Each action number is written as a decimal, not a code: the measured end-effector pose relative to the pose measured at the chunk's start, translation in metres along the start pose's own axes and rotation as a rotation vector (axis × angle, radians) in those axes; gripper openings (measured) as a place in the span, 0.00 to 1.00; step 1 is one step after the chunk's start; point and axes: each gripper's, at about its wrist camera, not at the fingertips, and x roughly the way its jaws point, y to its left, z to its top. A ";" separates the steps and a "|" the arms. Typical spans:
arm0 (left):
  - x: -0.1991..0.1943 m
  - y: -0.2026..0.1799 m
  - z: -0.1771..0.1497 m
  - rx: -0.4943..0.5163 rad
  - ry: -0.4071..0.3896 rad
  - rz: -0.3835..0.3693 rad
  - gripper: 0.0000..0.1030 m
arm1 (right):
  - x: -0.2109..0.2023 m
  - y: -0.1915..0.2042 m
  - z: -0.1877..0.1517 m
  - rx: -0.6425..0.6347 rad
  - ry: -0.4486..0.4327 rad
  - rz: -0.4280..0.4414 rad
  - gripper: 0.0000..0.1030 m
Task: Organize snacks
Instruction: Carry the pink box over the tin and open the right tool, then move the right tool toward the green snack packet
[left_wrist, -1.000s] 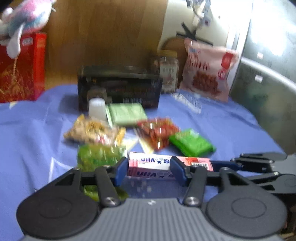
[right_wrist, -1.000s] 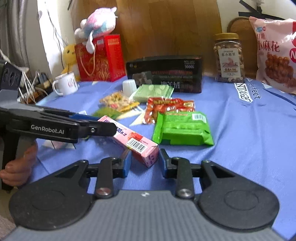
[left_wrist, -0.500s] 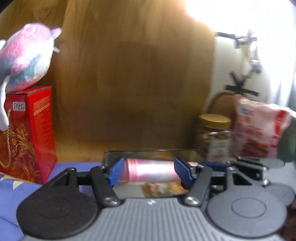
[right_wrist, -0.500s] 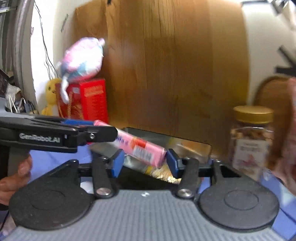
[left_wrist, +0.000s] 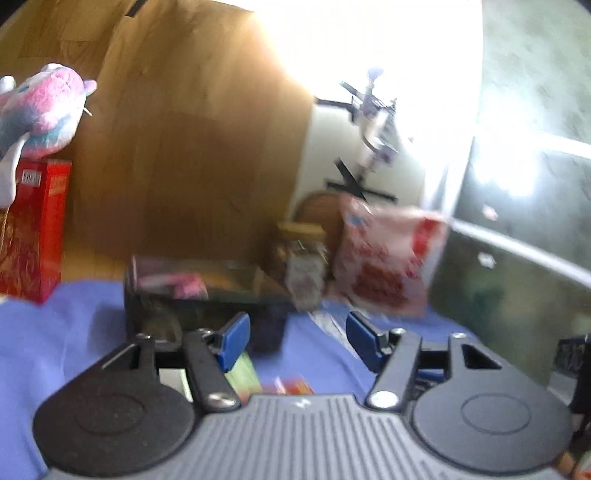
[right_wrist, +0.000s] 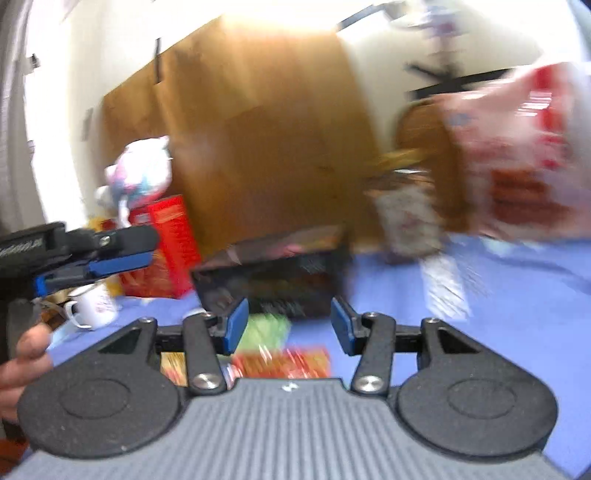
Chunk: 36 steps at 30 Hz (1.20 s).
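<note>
A black box (left_wrist: 207, 295) stands open-topped on the blue cloth (left_wrist: 66, 332). A pink snack box (left_wrist: 173, 286) lies inside it at the left end. My left gripper (left_wrist: 295, 332) is open and holds nothing; it hangs in front of the black box. My right gripper (right_wrist: 288, 321) is open too, also in front of the black box (right_wrist: 280, 273), with nothing between its fingers. Below the fingers lie a green packet (right_wrist: 269, 328) and a red packet (right_wrist: 284, 362). Both views are motion-blurred.
A lidded jar (left_wrist: 301, 266) and a large pink snack bag (left_wrist: 384, 258) stand right of the black box. At the left are a red gift box (left_wrist: 29, 229) with a plush toy (left_wrist: 40, 107) on top, and a white mug (right_wrist: 94, 304). A hand (right_wrist: 26, 354) holds the left gripper (right_wrist: 122, 251).
A second ago both grippers held the pink box low over the cloth, then carried it above the black box. Now it lies inside and both grippers are empty and drawn back.
</note>
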 end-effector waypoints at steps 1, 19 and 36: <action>-0.007 -0.009 -0.011 0.016 0.027 0.002 0.57 | -0.013 0.002 -0.007 0.039 0.023 -0.033 0.51; -0.009 0.022 -0.067 -0.023 0.200 0.123 0.58 | -0.080 0.001 -0.079 0.386 0.147 -0.014 0.52; -0.017 0.018 -0.066 -0.021 0.155 0.091 0.60 | -0.088 -0.007 -0.088 0.386 0.091 0.047 0.53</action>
